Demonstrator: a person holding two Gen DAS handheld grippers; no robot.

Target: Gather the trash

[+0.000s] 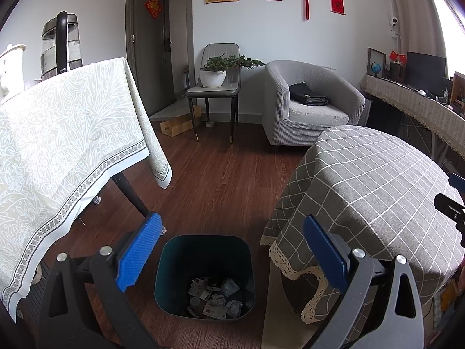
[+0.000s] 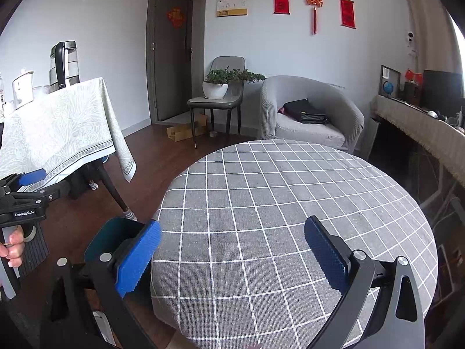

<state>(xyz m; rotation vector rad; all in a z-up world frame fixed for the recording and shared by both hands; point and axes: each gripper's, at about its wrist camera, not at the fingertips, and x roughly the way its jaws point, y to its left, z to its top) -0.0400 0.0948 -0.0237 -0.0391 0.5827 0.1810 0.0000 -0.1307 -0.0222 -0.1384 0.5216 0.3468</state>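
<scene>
My left gripper (image 1: 232, 250) hangs over the floor with its blue pads spread wide and nothing between them, directly above the dark green trash bin (image 1: 205, 276). The bin stands on the wooden floor (image 1: 209, 180) in the gap between the two tables, just beside the lace-trimmed edge of the grey checked tablecloth (image 1: 377, 180) on the round table. In the bottom of the bin lie crumpled paper and scraps of trash (image 1: 216, 298). My right gripper (image 2: 232, 253) hovers above the near edge of that round table (image 2: 290, 192), its jaws also wide apart and empty; the bin's rim (image 2: 110, 238) shows just past the table's left edge, behind my left pad. To the left stands the table with the pale leaf-patterned cloth (image 1: 64, 133), carrying a glass kettle (image 1: 61, 46) at its far edge.
</scene>
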